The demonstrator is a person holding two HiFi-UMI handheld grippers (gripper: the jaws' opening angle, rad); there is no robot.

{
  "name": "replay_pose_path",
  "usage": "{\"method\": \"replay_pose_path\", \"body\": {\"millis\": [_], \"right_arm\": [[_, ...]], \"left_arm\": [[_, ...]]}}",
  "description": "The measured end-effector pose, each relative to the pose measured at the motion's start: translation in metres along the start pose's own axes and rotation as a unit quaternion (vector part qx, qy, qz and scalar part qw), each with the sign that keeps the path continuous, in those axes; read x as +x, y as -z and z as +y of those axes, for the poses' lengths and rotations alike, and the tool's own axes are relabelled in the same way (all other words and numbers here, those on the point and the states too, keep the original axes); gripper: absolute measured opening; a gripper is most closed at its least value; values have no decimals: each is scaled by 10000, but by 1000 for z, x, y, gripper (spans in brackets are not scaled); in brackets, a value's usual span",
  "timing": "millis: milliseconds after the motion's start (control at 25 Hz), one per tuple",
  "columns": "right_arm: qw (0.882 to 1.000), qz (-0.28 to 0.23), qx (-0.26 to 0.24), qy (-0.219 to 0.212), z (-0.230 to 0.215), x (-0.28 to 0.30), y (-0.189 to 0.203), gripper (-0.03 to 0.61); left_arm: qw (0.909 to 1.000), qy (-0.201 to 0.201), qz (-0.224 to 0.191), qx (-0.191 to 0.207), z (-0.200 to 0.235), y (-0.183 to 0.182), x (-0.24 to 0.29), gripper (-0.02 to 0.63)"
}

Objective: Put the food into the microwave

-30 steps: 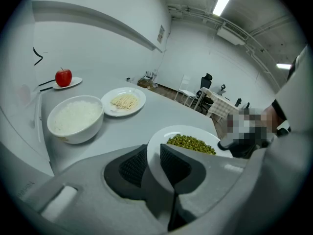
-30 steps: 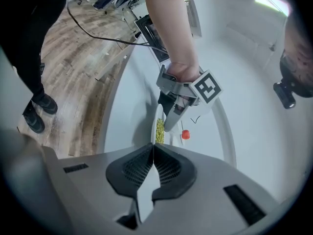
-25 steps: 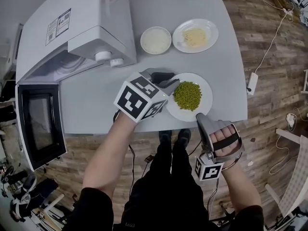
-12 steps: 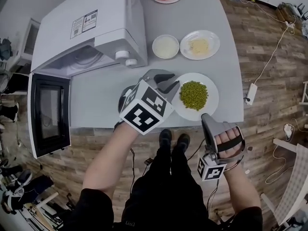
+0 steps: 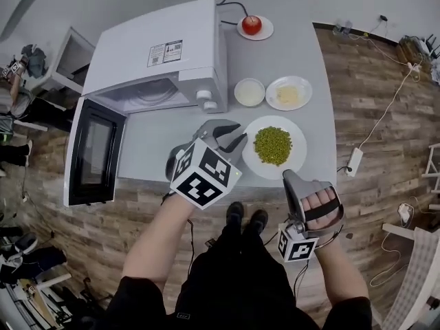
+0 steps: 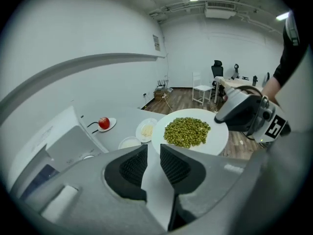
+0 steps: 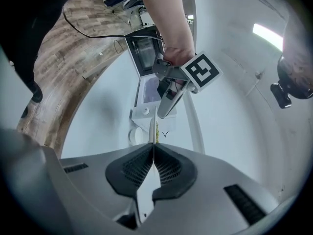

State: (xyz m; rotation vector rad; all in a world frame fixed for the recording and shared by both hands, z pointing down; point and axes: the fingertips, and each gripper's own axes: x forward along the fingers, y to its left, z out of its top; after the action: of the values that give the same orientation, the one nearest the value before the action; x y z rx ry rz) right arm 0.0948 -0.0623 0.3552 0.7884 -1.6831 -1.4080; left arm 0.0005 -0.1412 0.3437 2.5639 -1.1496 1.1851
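Plate [image 5: 300,150]: white, glossy, smooth, looked ceramic. Peas [image 5: 273,145]: matt green, pebbly heap. Microwave [image 5: 165,53]: smooth white casing, satin sheen; door [image 5: 95,153] dark glossy glass. Table [image 5: 148,150]: grey, matt, smooth. Floor [image 5: 371,108]: wood-grain planks, low sheen. Left gripper [image 5: 236,141] and right gripper [image 5: 288,176]: grey matt plastic shells; pads [image 6: 132,165] dark, finely ribbed.

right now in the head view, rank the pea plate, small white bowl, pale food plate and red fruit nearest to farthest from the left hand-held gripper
1. pea plate: held in the left hand-held gripper, at its right
2. small white bowl: behind, by the microwave
3. pale food plate: right of the bowl
4. red fruit: far back
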Motion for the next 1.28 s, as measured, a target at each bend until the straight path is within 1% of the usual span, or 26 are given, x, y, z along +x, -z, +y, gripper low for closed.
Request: {"method": "replay_pose_path", "body": {"millis": [80, 320, 480, 600, 760, 880, 1080, 1280], "right_arm": [[10000, -90, -5, 33, -10, -3, -5, 20], [9990, -418, -113, 120, -29, -3, -28, 18], [9980, -609, -154, 118, -42, 3, -51, 18], [9969, -751, -180, 146, -52, 16, -73, 20], [9962, -823, -223, 203, -63, 40, -111, 19], [9962, -804, -218, 241, -69, 55, -142, 20], [9963, -783, -218, 273, -76, 81, -205, 20], [9973, -667, -150, 250, -76, 107, -261, 20]], "left_arm": [[9999, -106, 33, 8, 1, -1, -16, 86], [9990, -419, 22, -151, 6, 3, -62, 86], [9980, -568, 110, -268, 13, 21, -91, 86], [9966, -742, 191, -317, 30, 39, -114, 86], [9951, -929, 199, -263, 56, 63, -145, 86], [9947, -988, 237, -163, 73, 85, -167, 86], [9952, -945, 229, -88, 104, 127, -200, 86], [9965, -816, 179, 39, 127, 165, -222, 86]]}}
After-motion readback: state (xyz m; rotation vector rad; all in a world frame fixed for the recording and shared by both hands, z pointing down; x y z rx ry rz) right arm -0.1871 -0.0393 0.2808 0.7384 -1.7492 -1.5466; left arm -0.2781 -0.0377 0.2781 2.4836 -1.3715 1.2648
